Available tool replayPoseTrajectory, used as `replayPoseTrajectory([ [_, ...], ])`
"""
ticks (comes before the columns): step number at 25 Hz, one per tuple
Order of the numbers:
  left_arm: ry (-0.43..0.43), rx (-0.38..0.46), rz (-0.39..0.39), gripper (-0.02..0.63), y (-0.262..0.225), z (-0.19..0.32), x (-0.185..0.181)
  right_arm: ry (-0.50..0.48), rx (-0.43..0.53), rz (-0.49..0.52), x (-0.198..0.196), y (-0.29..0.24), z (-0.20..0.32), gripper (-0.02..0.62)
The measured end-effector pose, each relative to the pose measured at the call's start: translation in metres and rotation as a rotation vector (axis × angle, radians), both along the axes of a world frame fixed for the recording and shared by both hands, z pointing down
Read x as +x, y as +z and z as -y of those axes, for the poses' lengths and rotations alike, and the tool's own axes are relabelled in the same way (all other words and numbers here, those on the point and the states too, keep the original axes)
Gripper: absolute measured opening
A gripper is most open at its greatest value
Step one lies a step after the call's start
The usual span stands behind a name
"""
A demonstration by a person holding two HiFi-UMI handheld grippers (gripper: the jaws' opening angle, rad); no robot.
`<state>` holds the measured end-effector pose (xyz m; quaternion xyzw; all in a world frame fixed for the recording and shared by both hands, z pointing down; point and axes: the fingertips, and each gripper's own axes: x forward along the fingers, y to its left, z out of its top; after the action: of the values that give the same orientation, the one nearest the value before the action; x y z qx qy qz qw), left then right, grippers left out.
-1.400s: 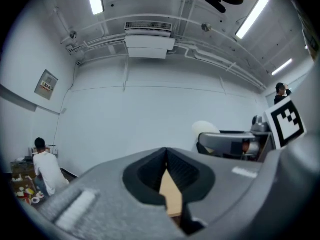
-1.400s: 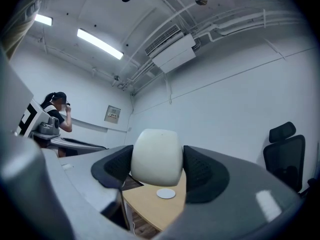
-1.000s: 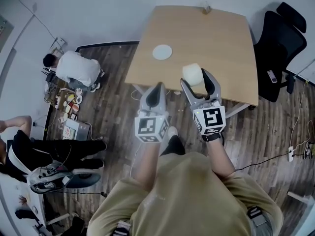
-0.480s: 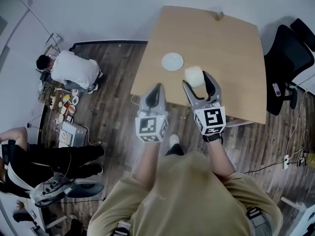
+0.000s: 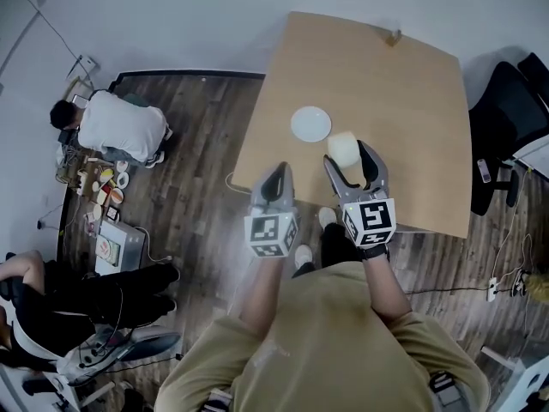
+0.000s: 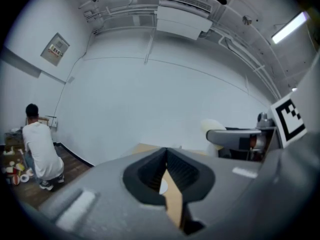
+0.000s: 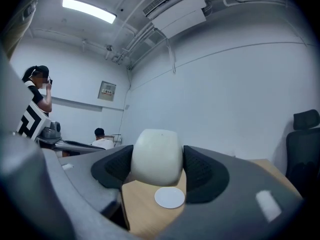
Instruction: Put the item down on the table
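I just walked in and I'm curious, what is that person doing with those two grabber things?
A person holds a hand-held gripper in each hand. The right hand-held gripper is shut on a white rounded item, carried in the air over the near part of the wooden table, beside a white plate. The left hand-held gripper is shut and empty. The item is not yet set down.

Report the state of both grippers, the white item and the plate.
Right gripper: shut on the white item, raised over the near side of the table.
White item: clamped between the jaws, off the table, not yet set down.
Left gripper: shut, nothing between its jaws.
White plate: flat on the table, empty.
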<state>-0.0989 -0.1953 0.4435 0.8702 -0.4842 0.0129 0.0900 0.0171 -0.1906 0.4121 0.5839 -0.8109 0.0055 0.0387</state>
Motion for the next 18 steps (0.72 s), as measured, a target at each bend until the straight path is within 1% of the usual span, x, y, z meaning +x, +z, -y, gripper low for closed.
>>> replayPoseTrajectory([
  [4, -0.006, -0.02, 0.023, 0.002, 0.015, 0.037, 0.005, -0.018, -0.023, 0.011, 0.001, 0.018, 0.047, 0.316],
  [9, -0.036, -0.029, 0.059, 0.002, 0.022, 0.087, 0.004, -0.068, -0.068, 0.021, -0.014, 0.036, 0.104, 0.316],
  [14, -0.038, -0.07, 0.07, 0.002, 0.037, 0.125, 0.016, -0.096, -0.136, 0.006, -0.011, 0.067, 0.148, 0.316],
  [18, -0.047, -0.122, 0.069, 0.002, 0.059, 0.146, 0.018, -0.11, -0.209, -0.015, -0.012, 0.102, 0.166, 0.316],
])
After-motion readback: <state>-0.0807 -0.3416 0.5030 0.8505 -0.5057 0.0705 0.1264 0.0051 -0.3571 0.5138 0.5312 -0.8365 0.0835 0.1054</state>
